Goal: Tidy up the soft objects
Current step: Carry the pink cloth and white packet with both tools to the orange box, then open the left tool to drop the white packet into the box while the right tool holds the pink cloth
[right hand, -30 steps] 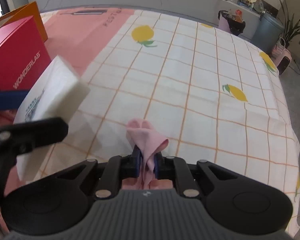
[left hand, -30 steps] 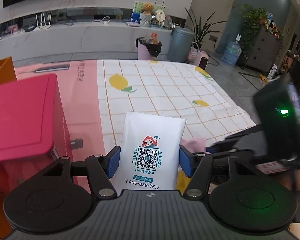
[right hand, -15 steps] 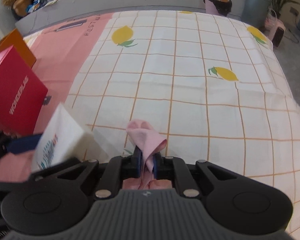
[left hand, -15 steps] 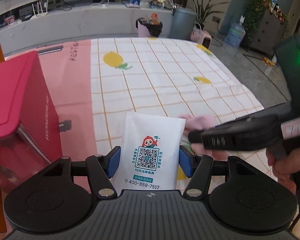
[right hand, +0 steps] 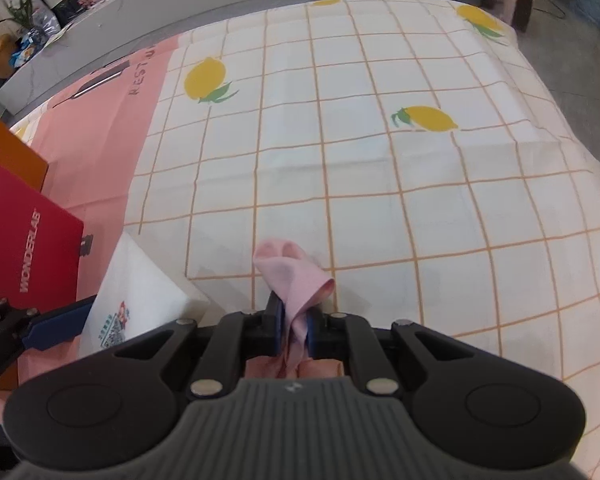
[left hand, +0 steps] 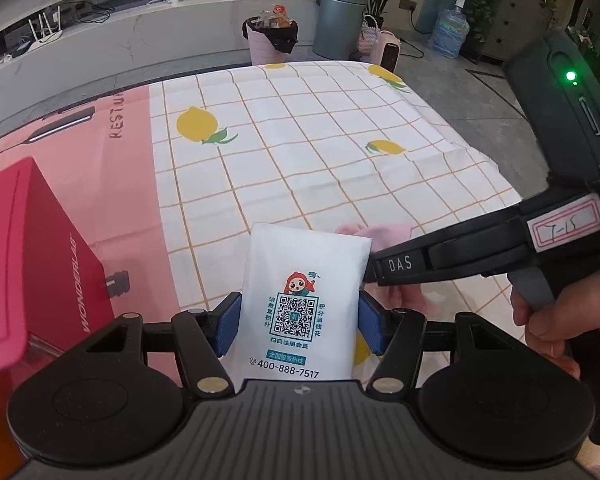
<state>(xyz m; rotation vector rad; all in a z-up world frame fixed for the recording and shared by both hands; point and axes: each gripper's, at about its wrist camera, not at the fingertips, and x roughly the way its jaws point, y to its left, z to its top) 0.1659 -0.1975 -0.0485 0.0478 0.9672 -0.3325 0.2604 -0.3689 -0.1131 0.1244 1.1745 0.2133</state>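
while the left claw (left hand: 299,322) grips the white tissue pack (left hand: 302,300) upright, long axis pointing far, the red box (left hand: 32,264) sits just left; right claw (right hand: 291,330) pinches the pink cloth (right hand: 296,280), farther from the box over the bench (right hand: 420,200).

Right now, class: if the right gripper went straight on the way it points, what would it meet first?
The right gripper, shut on the pink cloth, points out over the checked tablecloth. Nothing stands ahead, so it would probably meet only the tablecloth; its height above it is unclear.
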